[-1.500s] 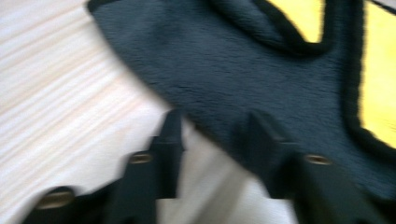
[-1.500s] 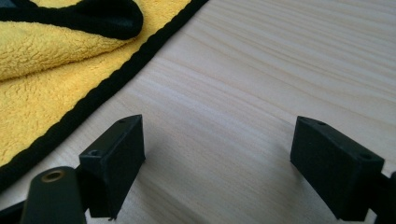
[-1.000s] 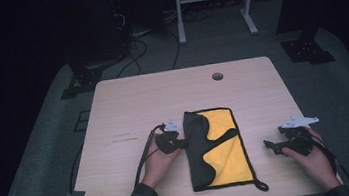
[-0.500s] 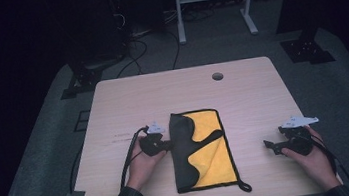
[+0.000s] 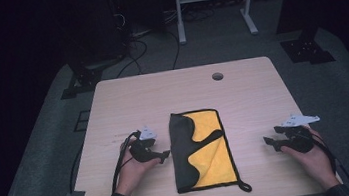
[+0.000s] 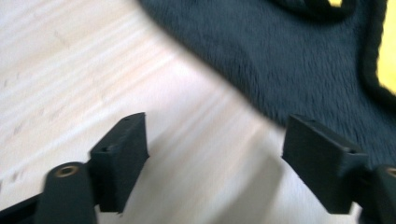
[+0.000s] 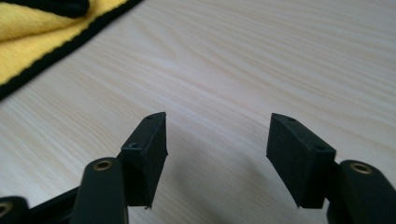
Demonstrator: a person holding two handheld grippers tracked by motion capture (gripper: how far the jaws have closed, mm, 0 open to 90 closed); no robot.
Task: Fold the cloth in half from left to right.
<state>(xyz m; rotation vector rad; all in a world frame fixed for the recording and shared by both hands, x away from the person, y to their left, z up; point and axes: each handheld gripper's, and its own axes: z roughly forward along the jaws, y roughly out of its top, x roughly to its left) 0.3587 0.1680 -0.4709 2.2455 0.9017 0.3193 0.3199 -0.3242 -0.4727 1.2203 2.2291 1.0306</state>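
Cloth [image 5: 201, 150] has slid left across the worktop [image 5: 176, 90] since a second ago and now lies mid-front, dark half folded over the yellow. Left gripper [image 5: 162, 155] at cloth's 9 o'clock, fingers wide apart, empty, just clear of the dark edge. Right gripper [image 5: 272, 136] unchanged at 3 o'clock, well apart, fingers wide, empty.

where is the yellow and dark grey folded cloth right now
In the high view the yellow and dark grey folded cloth lies on the wooden table near its front edge, just right of the left gripper and well left of the right gripper.
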